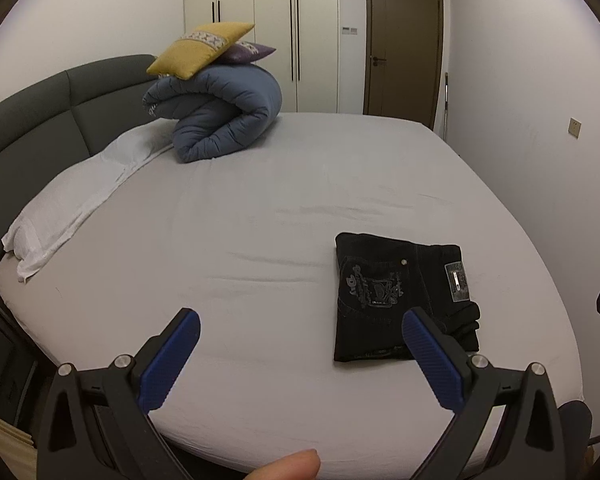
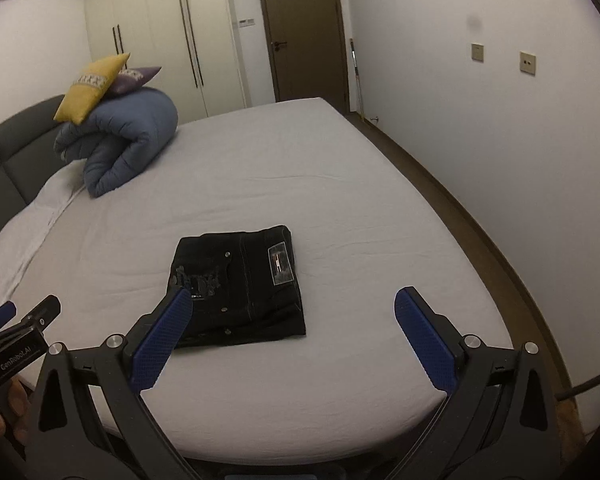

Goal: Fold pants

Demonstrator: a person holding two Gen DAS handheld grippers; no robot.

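Right wrist view: black pants [image 2: 238,286] are seen folded compactly on the bed [image 2: 340,184], near edge. Both grippers [image 2: 292,336] [image 1: 300,350] are held spread, empty; folding appears finished.

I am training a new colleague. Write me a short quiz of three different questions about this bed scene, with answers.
1. True or false: the black pants lie folded on the bed.
2. Which cushion is on top of the rolled blue duvet: A yellow, B red, C green?
3. Fill in: both the left gripper and the right gripper are ____.

Key: 1 true; 2 A, the yellow cushion; 3 open.
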